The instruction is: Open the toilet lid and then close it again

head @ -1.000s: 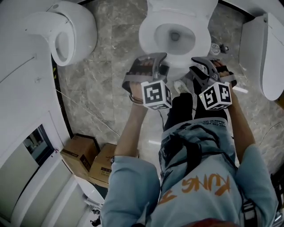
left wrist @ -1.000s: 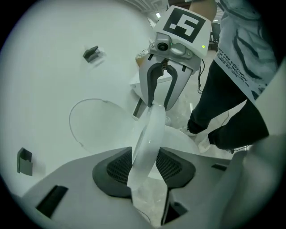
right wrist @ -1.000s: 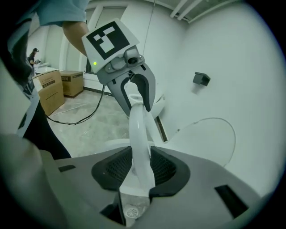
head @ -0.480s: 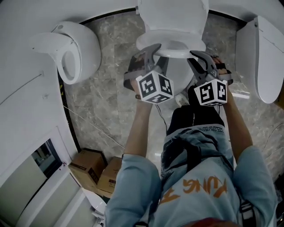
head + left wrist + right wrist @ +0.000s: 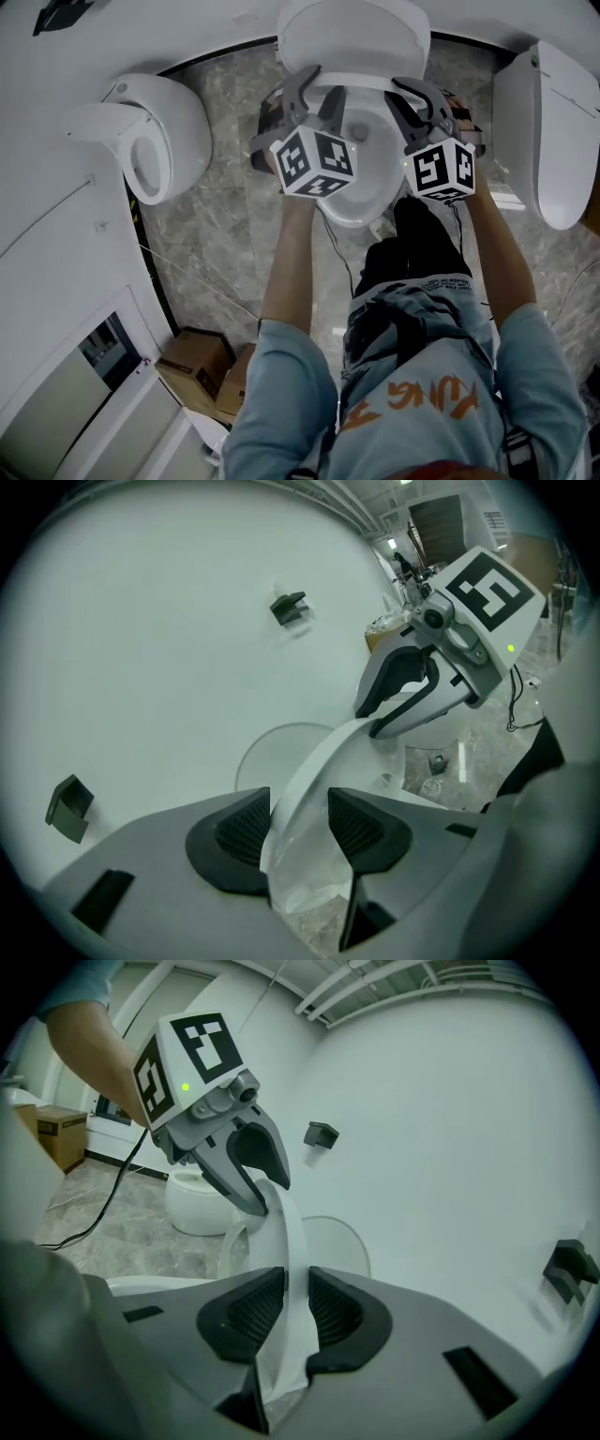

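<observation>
Lifting toilet lid (image 5: 289, 1232) off the bowl (image 5: 361, 187), now near upright | left gripper (image 5: 319, 89) clamped on its rim | right gripper (image 5: 427, 94) likewise, jaws just tightened | opening nearly done

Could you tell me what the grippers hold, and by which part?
Both grip the toilet's raised seat ring at its front rim: left gripper left of centre, right gripper, whose jaws have just been closing, right.

R gripper (image 5: 286, 1309), jaws just closing further, pinched on thin white toilet seat edge (image 5: 289, 1241)
</observation>
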`<state>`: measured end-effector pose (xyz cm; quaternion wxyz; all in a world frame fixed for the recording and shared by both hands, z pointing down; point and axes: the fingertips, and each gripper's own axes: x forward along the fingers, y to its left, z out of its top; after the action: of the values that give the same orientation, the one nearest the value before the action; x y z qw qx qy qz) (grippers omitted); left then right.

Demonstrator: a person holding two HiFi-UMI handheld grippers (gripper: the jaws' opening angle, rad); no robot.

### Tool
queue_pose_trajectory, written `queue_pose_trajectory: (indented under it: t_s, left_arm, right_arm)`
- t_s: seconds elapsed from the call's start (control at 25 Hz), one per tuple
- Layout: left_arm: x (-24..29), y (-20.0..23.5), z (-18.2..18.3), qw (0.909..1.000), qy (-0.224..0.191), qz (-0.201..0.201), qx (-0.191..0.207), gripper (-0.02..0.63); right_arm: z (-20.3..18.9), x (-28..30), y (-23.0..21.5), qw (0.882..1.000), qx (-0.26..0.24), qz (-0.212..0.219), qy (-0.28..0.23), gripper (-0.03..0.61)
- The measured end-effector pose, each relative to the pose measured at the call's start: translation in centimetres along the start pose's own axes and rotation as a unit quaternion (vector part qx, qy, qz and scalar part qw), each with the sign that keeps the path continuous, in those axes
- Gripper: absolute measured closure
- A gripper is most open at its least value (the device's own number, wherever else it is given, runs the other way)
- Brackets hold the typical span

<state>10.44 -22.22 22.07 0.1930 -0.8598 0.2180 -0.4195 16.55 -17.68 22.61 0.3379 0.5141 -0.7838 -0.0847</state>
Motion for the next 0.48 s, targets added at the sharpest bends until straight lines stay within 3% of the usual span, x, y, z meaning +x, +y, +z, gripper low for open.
queue_pose_trajectory:
  t_s: [0.2, 0.48]
  left_arm:
    - [4.3, 3.4, 1.6, 0.9999, -0.01, -0.005, -0.007, 0.41]
    - [9.0, 6.5, 2.7, 0.9996, -0.012, -0.022, -0.014, 0.405]
  right_arm:
    - [-0.9, 3.6, -4.4, 1.0, 0.024, -0.004, -0.003, 0.474]
    - [-2.1, 7.5, -8.3, 0.998, 0.058, 0.022, -0.004, 0.471]
